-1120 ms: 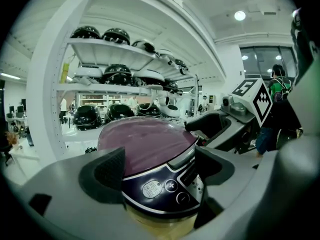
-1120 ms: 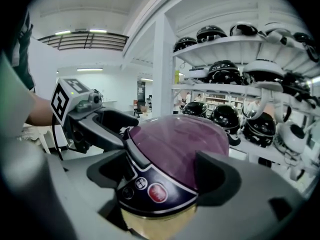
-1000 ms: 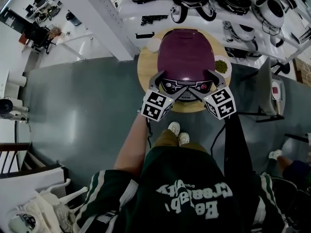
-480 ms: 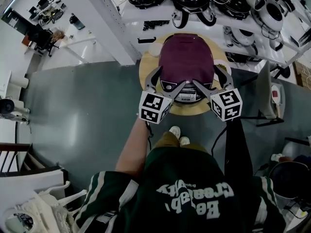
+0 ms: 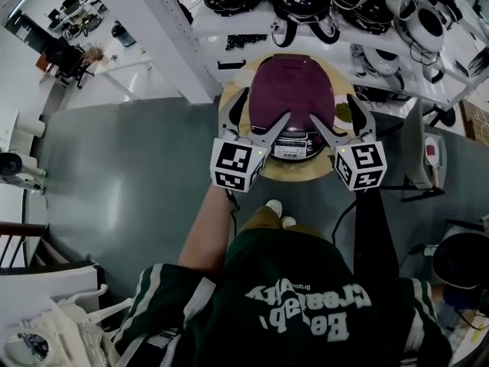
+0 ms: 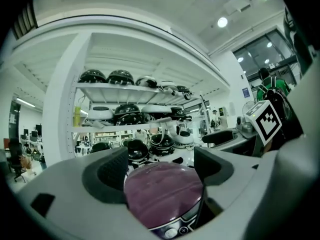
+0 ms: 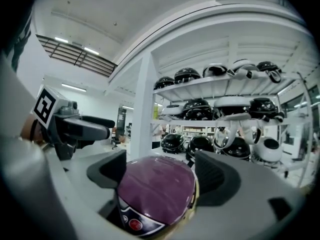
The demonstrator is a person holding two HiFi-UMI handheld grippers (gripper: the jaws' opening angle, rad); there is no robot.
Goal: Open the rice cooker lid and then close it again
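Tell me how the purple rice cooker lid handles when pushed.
The lid looks rigid, domed and glossy, so jaws would probably slide on it. With the control panel in front, it likely swings up on a rear hinge. The cooker sits flat on the round wooden table, so tipping seems unlikely.

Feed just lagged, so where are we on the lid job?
Done: nothing shows; the lid lies shut on the cooker. In hand: left gripper and right gripper hover open above its front, gripping nothing. Left: opening and closing, unless that has already happened, which a shut lid can't tell.
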